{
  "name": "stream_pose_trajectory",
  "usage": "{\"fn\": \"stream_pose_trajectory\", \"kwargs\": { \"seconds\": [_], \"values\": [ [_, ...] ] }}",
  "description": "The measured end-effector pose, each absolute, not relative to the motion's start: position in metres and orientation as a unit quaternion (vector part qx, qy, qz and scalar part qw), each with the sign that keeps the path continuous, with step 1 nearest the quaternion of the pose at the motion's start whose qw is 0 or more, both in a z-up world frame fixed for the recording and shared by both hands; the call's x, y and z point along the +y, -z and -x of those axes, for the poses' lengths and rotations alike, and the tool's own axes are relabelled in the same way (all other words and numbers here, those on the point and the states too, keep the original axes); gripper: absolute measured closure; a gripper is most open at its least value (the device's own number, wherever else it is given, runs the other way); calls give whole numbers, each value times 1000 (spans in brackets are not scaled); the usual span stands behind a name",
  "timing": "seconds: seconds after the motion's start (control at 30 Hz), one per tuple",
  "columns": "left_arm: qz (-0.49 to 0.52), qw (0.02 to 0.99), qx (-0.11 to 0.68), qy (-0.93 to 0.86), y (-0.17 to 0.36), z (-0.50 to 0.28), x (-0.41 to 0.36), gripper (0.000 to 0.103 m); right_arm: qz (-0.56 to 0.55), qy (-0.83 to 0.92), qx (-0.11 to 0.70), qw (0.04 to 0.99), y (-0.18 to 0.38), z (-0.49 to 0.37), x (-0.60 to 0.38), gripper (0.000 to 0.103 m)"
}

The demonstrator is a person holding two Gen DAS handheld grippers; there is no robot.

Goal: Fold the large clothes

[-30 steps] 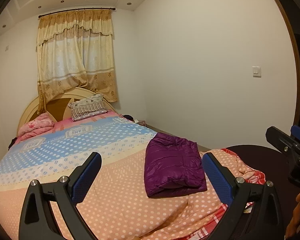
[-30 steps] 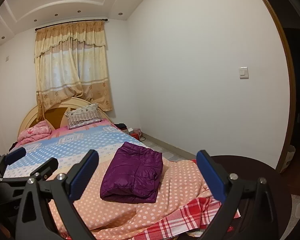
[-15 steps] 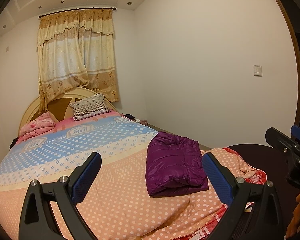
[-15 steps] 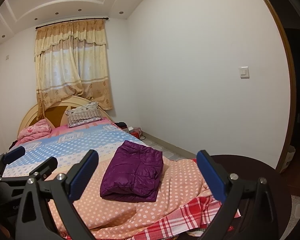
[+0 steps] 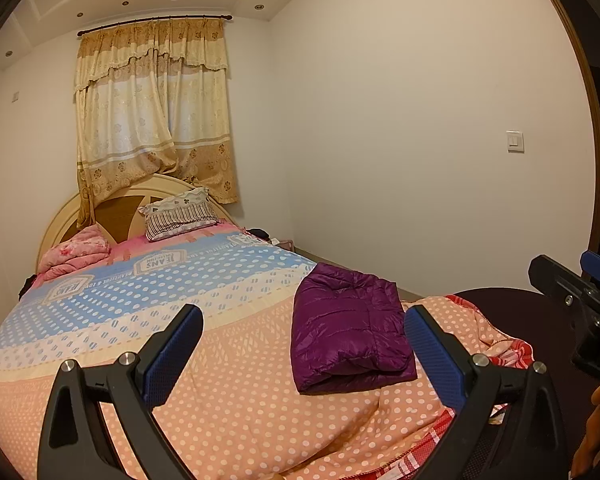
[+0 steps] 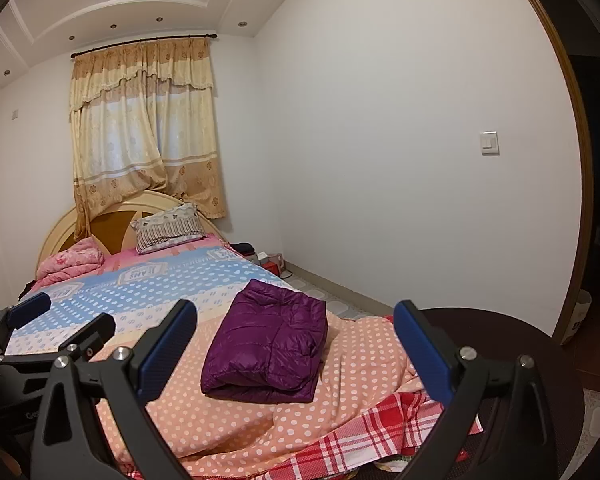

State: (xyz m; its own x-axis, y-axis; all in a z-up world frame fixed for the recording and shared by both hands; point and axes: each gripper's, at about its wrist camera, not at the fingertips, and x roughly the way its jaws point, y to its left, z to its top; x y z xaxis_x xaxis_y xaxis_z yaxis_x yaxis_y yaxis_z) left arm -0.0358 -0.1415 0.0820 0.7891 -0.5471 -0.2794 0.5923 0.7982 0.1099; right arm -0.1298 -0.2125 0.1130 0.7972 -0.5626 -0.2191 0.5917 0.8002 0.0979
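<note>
- Seemingly finished, a purple jacket [image 5: 350, 340] lies folded into a thick rectangle on the polka-dot bedspread [image 5: 228, 392], near the foot of the bed on the wall side, as seen from the left wrist camera.
- The left gripper [image 5: 302, 354] hangs above the bedspread with its blue pads spread wide, grasping nothing; the jacket sits apart from it, in front of the right-hand pad.
- Risk, judged from this view: the puffy, slick-looking padding could spring open, or the bundle could slide toward the bed's edge where the cover sags.
- Printed patches on the blue band [image 5: 160, 262] of the bedspread read "JEANS", seen upside down; the smaller lines under it are too fine to read.
- Over in the right wrist view, the right gripper [image 6: 294, 346] is likewise released and empty, the jacket lying between its pads in the frame, yet clear of them.
- A careless pass low over the bed could snag the top layer and undo the fold.
- The same "JEANS" patch [image 6: 142, 274] shows here; a partial letter on the left gripper's body cannot be made out.
</note>
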Motion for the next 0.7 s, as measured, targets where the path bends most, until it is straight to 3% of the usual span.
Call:
{"fn": "stream_pose_trajectory", "kwargs": {
  "seconds": [0.7],
  "values": [
    [-100, 946, 114, 287, -80, 33, -140, 2, -84, 310, 88, 943, -115, 133, -212, 2]
  ]
}}
